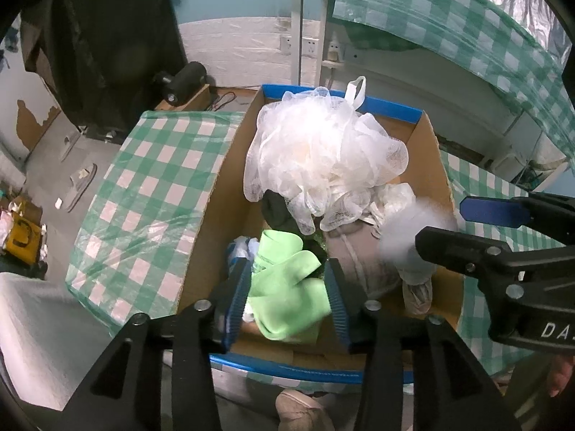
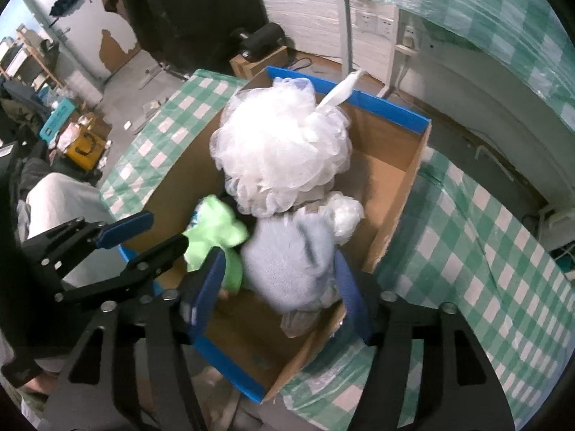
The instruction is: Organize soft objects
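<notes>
An open cardboard box (image 1: 215, 215) (image 2: 391, 194) with a blue rim holds a big white mesh bath pouf (image 1: 323, 154) (image 2: 284, 154) and other soft items. My left gripper (image 1: 287, 298) (image 2: 169, 230) points down into the box's near end. Its jaws stand apart around a light green cloth (image 1: 287, 287) (image 2: 215, 230) that lies loose between them. My right gripper (image 2: 278, 291) (image 1: 440, 224) is beside it, open over a blurred pale blue fluffy toy (image 2: 291, 258) (image 1: 409, 240) in the box. A beige cloth item (image 1: 352, 258) and something dark (image 1: 275, 208) lie under the pouf.
The box sits on a table with a green-and-white checked plastic cover (image 1: 143, 197) (image 2: 485, 251). A higher checked surface (image 1: 485, 36) overhangs at the upper right. On the floor at left lie slippers (image 1: 81, 185) and clutter. A person's light trouser leg (image 2: 61, 197) is at the near left.
</notes>
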Motion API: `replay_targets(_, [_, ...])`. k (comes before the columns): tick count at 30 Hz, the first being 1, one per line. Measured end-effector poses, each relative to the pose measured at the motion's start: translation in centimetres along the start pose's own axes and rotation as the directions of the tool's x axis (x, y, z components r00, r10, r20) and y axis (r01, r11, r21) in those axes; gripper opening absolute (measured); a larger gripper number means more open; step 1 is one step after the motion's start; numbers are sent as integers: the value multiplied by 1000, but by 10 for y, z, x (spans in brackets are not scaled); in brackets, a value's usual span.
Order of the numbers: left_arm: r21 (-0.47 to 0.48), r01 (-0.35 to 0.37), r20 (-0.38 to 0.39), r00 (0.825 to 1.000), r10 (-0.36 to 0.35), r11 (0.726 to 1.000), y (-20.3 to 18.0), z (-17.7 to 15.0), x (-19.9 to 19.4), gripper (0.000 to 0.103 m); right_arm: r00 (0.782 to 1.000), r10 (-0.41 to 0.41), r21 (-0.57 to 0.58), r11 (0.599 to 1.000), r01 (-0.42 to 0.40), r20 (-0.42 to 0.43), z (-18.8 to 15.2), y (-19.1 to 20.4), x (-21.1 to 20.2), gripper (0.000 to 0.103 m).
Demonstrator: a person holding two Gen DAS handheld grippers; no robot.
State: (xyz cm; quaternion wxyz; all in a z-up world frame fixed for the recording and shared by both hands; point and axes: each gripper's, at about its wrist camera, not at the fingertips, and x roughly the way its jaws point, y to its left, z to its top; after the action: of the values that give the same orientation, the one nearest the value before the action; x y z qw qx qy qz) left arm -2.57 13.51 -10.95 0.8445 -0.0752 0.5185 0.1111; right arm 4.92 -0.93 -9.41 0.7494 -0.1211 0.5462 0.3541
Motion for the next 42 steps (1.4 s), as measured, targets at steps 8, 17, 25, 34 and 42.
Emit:
replay_targets(8, [-4,-6,29,1000,6,1000,1,4,-13,53,999,-23,22,1000,23,26,2,-7,-11,70])
replay_targets(17, [14,-24,91,996,23,1000,-5,10,-38,70,993,-72,47,997,67,97,2,-17,-35,79])
replay_targets(25, [47,-28,152,988,20,999,-20,15,-61,87,983,-115,93,990,102,146,-3,-30,-58,81])
replay_targets(34, [72,7,187,982,-20,997,-38,19,-81,97,960,-155,105,985,134,235,-10,-33,-92,81])
replay_targets(42, [42,32,238,970,-41,999,-41,22,-100,102,943,-168,105,984,144,288,-17,-34,-116,81])
